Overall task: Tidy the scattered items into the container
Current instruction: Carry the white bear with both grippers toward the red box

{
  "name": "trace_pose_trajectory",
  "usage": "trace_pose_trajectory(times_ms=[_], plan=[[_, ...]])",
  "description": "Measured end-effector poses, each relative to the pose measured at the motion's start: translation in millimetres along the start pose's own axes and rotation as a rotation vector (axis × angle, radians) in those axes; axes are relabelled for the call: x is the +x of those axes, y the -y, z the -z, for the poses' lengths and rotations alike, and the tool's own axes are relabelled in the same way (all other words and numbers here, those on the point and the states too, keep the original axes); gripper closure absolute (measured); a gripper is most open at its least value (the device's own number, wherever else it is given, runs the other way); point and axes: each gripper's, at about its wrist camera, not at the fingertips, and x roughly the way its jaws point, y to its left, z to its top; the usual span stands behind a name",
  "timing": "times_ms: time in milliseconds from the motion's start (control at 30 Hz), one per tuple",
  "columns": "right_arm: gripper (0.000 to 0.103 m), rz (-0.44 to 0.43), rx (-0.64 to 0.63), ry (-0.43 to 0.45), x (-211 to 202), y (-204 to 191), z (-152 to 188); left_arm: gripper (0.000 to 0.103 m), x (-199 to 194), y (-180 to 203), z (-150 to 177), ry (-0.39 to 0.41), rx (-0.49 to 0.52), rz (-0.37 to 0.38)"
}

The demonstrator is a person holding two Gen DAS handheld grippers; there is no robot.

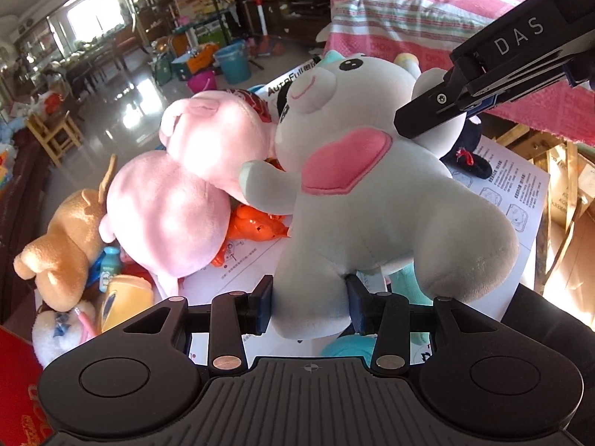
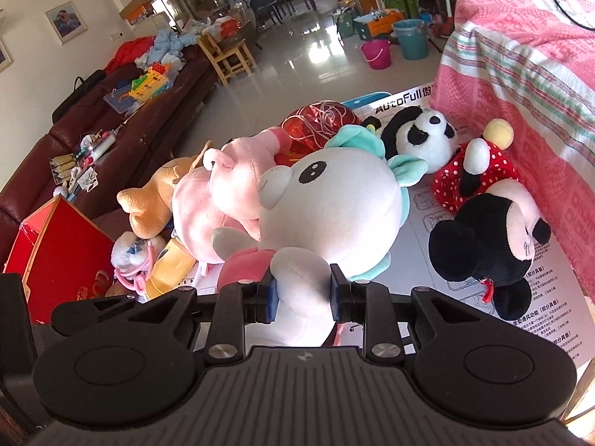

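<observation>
Both grippers pinch one grey plush toy (image 1: pixel 372 200): left gripper (image 1: pixel 310 306) at a leg, right gripper (image 2: pixel 303 293) at an arm, body stretched between them.

My toys sit on a big white sheet (image 2: pixel 465 260) with printed words. Right of my right claw (image 2: pixel 303 297) lie a black mouse doll (image 2: pixel 483 238) and a panda (image 2: pixel 420 133). Left of it lie a tan bear (image 2: pixel 156 200) and a yellow bottle (image 2: pixel 171 264).
</observation>
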Motion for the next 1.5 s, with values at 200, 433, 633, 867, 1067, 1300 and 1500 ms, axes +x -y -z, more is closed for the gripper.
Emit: trace_pose_trajectory(times_ms=[200,433,633,867,1067,1300,1500], plan=[[0.074,0.047,0.043,-0.054,18,21,14,0.048,-11,-15,9,-0.012,-0.039,0.075],[0.074,0.045,0.066,-0.079,25,29,21,0.03,-3,-29,-19,-0.013,-0.111,0.056],[0.074,0.069,0.053,-0.075,26,36,19,0.02,-3,-31,-49,0.041,-0.118,0.049],[0.073,0.075,0.067,-0.089,31,42,21,0.022,44,-9,-69,0.011,-0.053,0.0],[0.073,0.08,0.12,-0.106,36,56,24,0.044,65,-3,-78,-0.009,-0.033,0.065],[0.072,0.076,0.185,-0.111,42,70,28,0.078,77,11,-85,-0.038,0.029,0.113],[0.068,0.051,0.26,-0.125,47,84,31,0.078,69,18,-72,-0.02,0.043,0.086]])
